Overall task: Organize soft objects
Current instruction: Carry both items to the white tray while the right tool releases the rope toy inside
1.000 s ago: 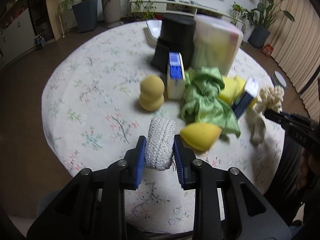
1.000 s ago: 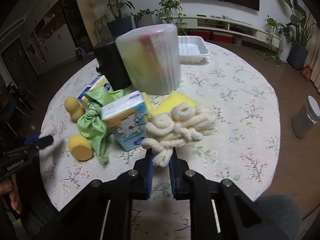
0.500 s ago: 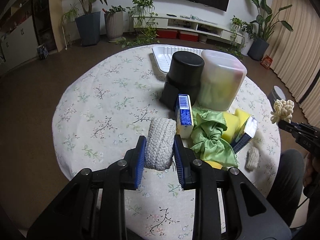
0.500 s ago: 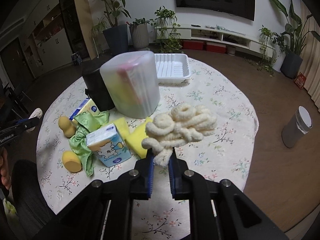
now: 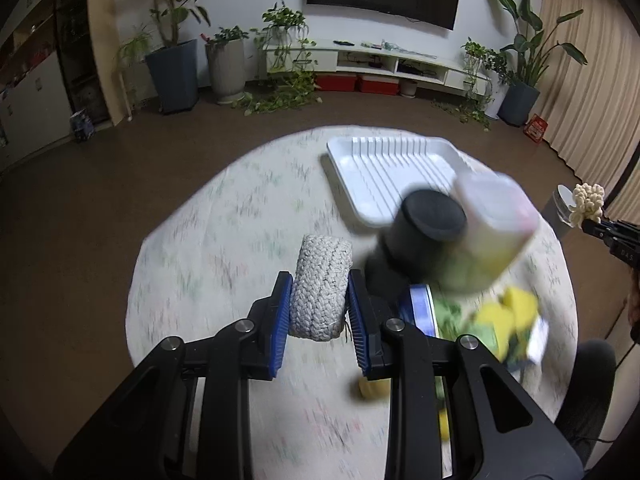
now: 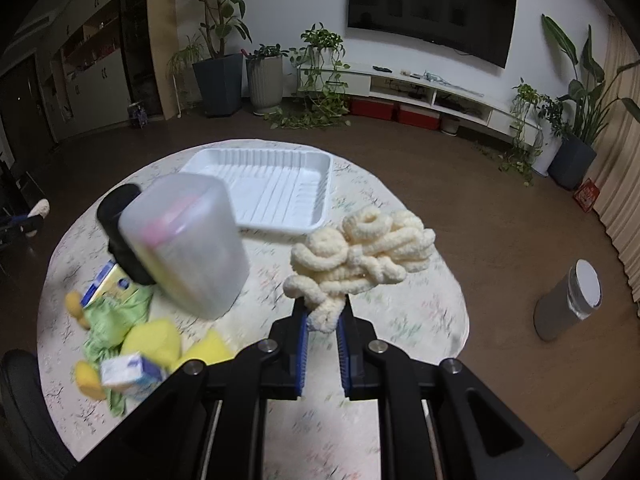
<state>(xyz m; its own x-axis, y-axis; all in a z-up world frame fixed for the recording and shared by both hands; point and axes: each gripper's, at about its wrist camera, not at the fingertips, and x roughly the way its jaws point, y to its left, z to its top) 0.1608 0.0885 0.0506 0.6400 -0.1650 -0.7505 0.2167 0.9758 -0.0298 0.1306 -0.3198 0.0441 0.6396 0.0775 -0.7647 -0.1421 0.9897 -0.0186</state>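
Both tongs are loaded and up in the air: the left gripper point(image 5: 320, 312) is clenched on the grey braided rope roll point(image 5: 320, 286), the right gripper point(image 6: 323, 338) pinches just one loop of the cream chenille scrunchie bundle point(image 6: 362, 250), both short of the white ribbed plastic tray point(image 6: 276, 188) at the table's far edge. My worry: that thin pinch slips, or the rope roll clips the frosted plastic tub point(image 5: 494, 222) beside the tray
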